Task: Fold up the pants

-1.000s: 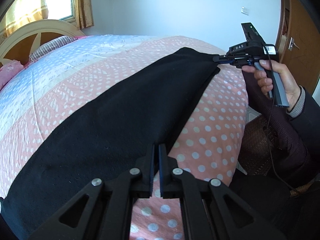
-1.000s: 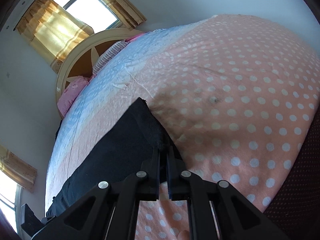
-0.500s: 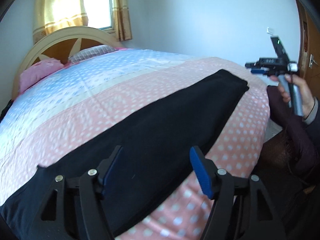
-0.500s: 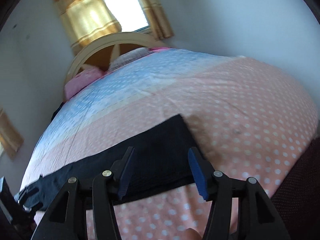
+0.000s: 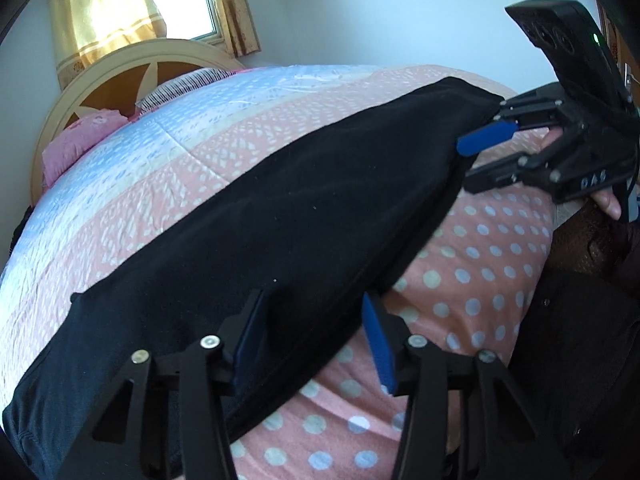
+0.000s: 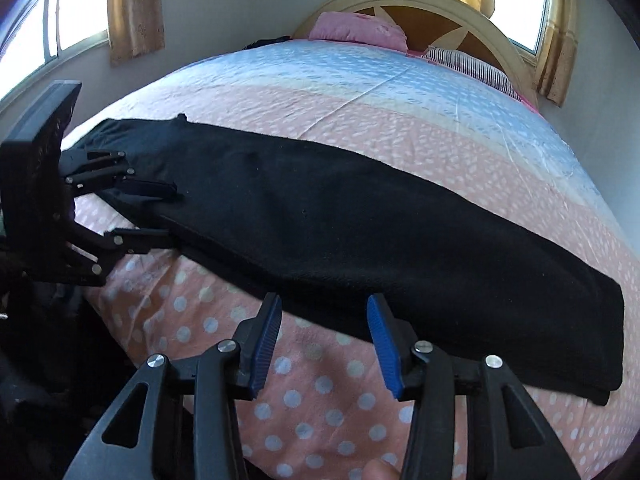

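Both the left gripper (image 5: 312,336) and right gripper (image 6: 324,340) hover with fingers spread wide at the near edge of the black pants (image 6: 360,216), lying lengthwise across the polka-dot bedspread (image 6: 320,400), pillows (image 6: 356,32) beyond

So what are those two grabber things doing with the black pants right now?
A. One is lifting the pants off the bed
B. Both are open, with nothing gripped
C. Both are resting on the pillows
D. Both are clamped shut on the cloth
B: the left gripper and right gripper both show blue pads spread apart at the near edge of the pants, which lie flat on the bed.
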`<action>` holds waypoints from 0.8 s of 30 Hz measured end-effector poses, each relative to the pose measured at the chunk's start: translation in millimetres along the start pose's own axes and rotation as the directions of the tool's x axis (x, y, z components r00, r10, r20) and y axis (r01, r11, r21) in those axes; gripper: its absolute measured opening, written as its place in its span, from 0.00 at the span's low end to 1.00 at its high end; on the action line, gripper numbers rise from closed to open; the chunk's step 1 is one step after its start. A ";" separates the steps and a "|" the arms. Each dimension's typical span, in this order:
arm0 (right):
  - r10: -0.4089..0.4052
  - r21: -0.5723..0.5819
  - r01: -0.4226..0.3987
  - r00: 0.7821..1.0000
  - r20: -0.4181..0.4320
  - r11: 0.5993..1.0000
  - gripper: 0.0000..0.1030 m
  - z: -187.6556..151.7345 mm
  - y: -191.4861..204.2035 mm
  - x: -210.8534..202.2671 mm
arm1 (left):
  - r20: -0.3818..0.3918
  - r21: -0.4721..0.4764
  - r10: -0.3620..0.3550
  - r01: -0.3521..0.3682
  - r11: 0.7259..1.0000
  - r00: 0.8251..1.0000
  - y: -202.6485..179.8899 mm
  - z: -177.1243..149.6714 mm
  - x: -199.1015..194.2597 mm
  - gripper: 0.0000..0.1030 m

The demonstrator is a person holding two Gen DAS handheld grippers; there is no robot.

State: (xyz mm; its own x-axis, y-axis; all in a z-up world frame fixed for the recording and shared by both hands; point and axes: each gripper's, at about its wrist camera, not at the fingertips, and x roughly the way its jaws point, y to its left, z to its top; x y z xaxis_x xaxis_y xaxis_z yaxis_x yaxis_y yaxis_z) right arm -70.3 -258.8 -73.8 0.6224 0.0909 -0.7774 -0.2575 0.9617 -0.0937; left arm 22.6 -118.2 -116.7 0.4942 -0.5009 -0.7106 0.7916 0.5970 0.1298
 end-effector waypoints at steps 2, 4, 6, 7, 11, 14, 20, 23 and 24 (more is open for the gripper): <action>-0.009 -0.012 0.010 1.000 0.006 1.000 0.45 -1.0 -0.1 2.3 | -0.001 -0.024 -0.029 0.029 0.999 1.000 8.3 3.2 -2.3 0.42; -0.026 -0.013 0.026 0.999 0.020 1.000 0.45 0.1 -3.0 3.7 | -0.004 -0.048 -0.059 0.059 0.997 0.998 12.8 5.8 -2.7 0.36; -0.046 -0.015 0.047 0.999 0.028 0.999 0.45 4.0 -4.4 3.9 | -0.002 -0.075 -0.078 0.078 0.994 0.997 18.5 8.5 -4.0 0.35; -0.048 -0.014 0.049 0.998 0.036 0.999 0.45 5.9 -4.3 2.7 | 0.002 -0.085 -0.084 0.084 0.993 0.996 19.5 9.5 -4.8 0.35; -0.092 -0.054 0.093 0.995 0.034 0.994 0.38 7.7 -0.3 10.5 | -0.015 -0.075 -0.069 0.068 0.995 0.998 17.3 12.6 0.7 0.35; -0.069 -0.044 0.071 0.996 0.048 0.997 0.06 8.5 -1.0 11.7 | -0.013 -0.078 -0.068 0.067 0.995 0.998 15.9 14.8 2.2 0.15; -0.006 -0.018 0.007 0.997 0.081 1.000 0.03 11.0 -6.8 -20.0 | 0.041 -0.085 -0.117 0.120 0.989 0.992 20.2 17.7 -17.9 0.06; 0.017 -0.020 -0.016 0.999 0.038 1.000 0.03 4.2 -7.0 -16.3 | 0.025 -0.071 -0.149 0.150 0.986 0.989 19.2 12.9 -15.1 0.06; 0.012 -0.026 -0.012 1.000 0.021 1.000 0.03 2.1 -5.5 -11.1 | 0.009 -0.069 -0.148 0.148 0.987 0.989 18.7 10.4 -9.5 0.06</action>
State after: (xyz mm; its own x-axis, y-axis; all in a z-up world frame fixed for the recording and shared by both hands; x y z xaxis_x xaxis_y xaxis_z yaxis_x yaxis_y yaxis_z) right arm -74.2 -264.6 -63.4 0.6345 0.1079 -0.7653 -0.2838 0.9536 -0.1009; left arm 36.5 -108.7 -100.3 0.3747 -0.5895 -0.7156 0.8297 0.5576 -0.0249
